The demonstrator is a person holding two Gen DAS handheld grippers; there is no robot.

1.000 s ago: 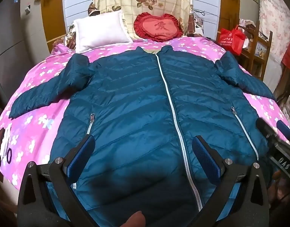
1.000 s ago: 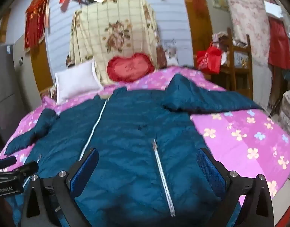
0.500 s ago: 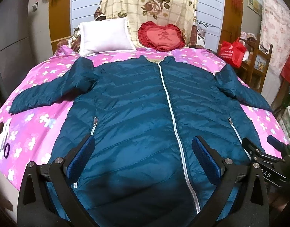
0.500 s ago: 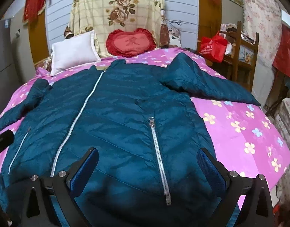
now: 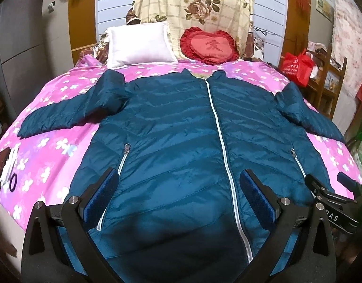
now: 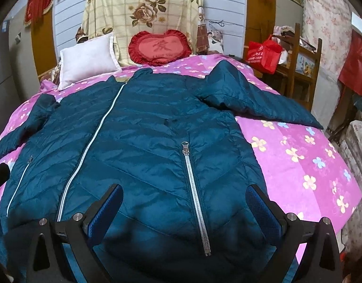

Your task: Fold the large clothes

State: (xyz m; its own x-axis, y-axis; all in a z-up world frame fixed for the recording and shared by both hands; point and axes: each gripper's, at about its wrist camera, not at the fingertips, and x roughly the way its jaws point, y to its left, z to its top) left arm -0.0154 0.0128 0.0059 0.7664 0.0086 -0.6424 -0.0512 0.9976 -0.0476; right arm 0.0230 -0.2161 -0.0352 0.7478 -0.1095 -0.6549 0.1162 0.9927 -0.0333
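Lying front-up and zipped on the bed (image 5: 46, 155), the jacket (image 5: 181, 129) spreads both sleeves outward. The left gripper (image 5: 178, 195) and right gripper (image 6: 184, 208) hover above its hem, jaws open and empty. The slick quilted shell may slip from a shallow pinch, skewing the fold.

Bed cover (image 5: 51, 141) — pink with a white flower print, fills the middle of the frame. White pillow (image 5: 138, 46), upper centre-left, leans at the head of the bed. Red heart-shaped cushion (image 5: 210, 46) stands just beside it, to the right. Rose-print cloth (image 5: 195, 7) hangs behind both. Red bag (image 5: 296, 67) — upper right, near a wooden rack (image 5: 327, 87).
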